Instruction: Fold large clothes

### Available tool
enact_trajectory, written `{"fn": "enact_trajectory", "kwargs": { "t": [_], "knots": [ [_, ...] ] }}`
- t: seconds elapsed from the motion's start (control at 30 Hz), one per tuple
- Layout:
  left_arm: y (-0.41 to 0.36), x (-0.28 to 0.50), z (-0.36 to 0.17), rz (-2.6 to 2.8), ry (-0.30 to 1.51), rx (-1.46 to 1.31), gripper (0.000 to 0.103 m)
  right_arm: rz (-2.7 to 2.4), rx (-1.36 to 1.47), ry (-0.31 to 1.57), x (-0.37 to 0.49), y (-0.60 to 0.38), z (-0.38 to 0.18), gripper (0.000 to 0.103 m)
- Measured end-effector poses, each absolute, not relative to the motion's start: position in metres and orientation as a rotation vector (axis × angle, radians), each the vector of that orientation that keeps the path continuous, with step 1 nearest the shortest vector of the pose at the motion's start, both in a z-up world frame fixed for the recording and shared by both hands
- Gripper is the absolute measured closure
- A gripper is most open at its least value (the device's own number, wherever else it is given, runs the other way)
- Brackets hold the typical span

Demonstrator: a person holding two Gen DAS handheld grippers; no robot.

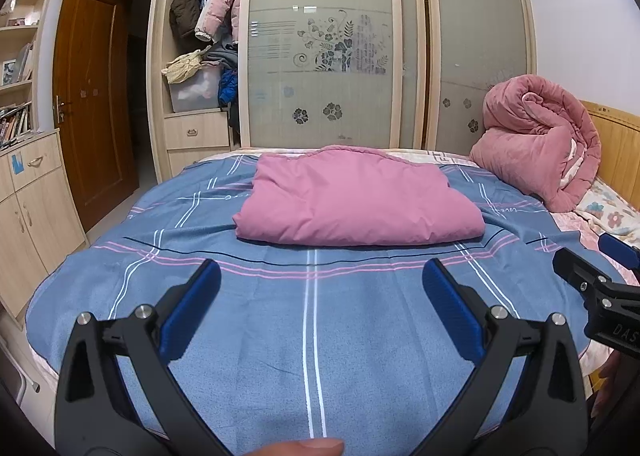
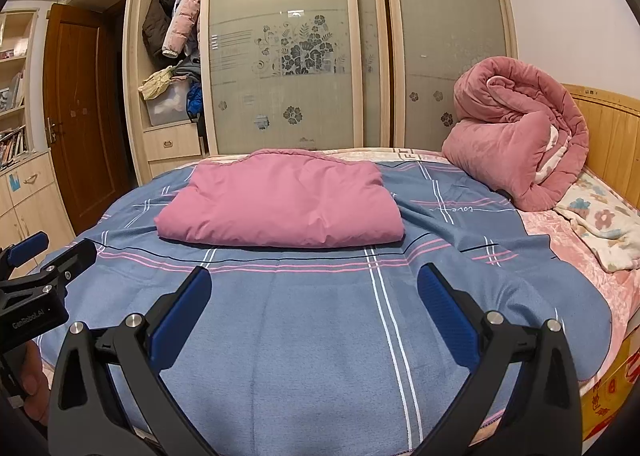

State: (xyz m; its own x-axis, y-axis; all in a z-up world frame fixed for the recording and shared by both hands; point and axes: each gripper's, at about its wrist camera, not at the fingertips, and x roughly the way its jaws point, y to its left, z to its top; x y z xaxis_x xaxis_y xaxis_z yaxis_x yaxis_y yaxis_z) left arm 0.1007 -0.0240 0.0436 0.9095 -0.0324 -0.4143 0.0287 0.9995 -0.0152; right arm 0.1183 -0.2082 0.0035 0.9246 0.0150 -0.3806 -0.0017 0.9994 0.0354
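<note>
A pink garment [image 1: 356,199] lies folded into a flat rectangle on the blue plaid sheet [image 1: 280,328] in the middle of the bed; it also shows in the right wrist view [image 2: 280,203]. My left gripper [image 1: 320,276] is open and empty, held above the sheet in front of the garment. My right gripper [image 2: 314,284] is open and empty too, beside the left one and in front of the garment. The right gripper shows at the right edge of the left wrist view [image 1: 600,268]. The left gripper shows at the left edge of the right wrist view [image 2: 48,252].
A rolled pink quilt [image 2: 516,135] sits at the bed's right, by the wooden headboard [image 2: 612,135]. A floral blanket [image 2: 600,223] lies beside it. A wardrobe with sliding glass doors [image 2: 288,55] stands behind the bed. A brown door [image 1: 88,103] and cabinets [image 1: 28,207] are at the left.
</note>
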Motion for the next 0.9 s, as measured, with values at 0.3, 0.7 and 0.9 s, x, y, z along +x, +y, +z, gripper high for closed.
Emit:
{"fn": "enact_trajectory", "kwargs": {
  "t": [0.3, 0.7, 0.9],
  "knots": [
    [-0.0202, 0.1002, 0.0435, -0.040, 0.437, -0.024, 0.002, 0.009, 0.034, 0.390, 0.1184, -0.2082, 0.0036, 0.001],
    [-0.0204, 0.1000, 0.0440, -0.042, 0.435, -0.014, 0.002, 0.010, 0.035, 0.394, 0.1189, -0.2087, 0.0019, 0.001],
    [-0.0205, 0.0998, 0.0444, -0.042, 0.434, -0.012, 0.002, 0.011, 0.037, 0.396, 0.1191, -0.2092, 0.0015, 0.001]
  ]
}}
